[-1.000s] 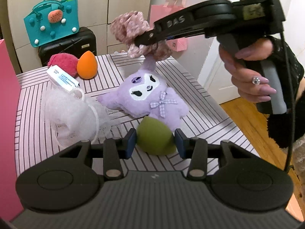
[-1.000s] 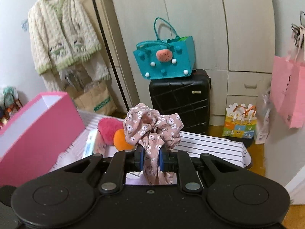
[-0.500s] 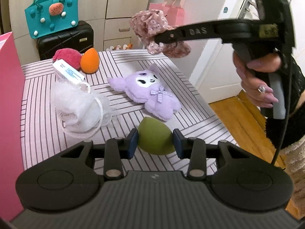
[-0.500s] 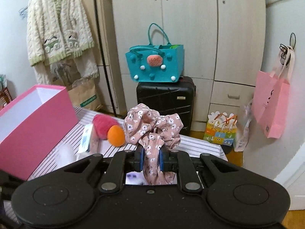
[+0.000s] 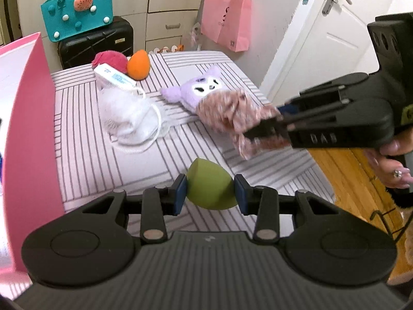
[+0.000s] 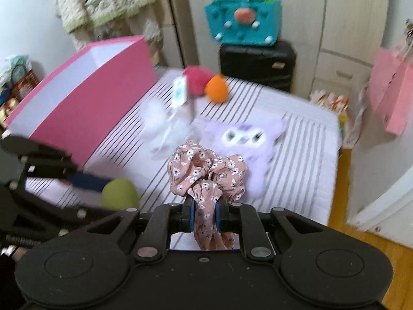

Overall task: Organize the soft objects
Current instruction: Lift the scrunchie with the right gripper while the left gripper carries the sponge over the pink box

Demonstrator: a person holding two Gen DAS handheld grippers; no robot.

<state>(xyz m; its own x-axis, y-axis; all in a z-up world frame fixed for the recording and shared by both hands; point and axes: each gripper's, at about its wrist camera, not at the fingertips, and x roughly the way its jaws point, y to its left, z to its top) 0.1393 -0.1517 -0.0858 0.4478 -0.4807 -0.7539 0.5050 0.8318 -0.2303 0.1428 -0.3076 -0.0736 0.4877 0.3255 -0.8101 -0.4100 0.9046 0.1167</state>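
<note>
Bench (image 5: 85, 155): striped cloth cover, fills the middle of both views.

Pink box (image 6: 85, 118): open top, stands along the left edge of the bench; left third of the left wrist view, upper left of the right wrist view.

Purple plush toy (image 5: 198, 89): lies face up on the bench, right of centre in the left wrist view, partly covered there by the scrunchie in front of it.

White mesh pouf (image 5: 129, 113): on the bench left of the plush, cord loop trailing out; a small white labelled pack (image 5: 114, 77) lies at its far end.

Red puff (image 5: 111, 60) and orange sponge (image 5: 138, 64): touching each other, far end of the bench, upper centre.

Floral scrunchie (image 6: 206, 173): pink, bunched, pinched between the pads of the right claw (image 6: 204, 213), which is closed tight on the fabric. Held above the bench, lower centre of the right wrist view.

Green sponge (image 5: 210, 188): egg-shaped, clamped between the blue pads of the left claw (image 5: 210, 192), narrowly parted to its width. Carried clear of the bench, lower centre of the left wrist view.
</note>
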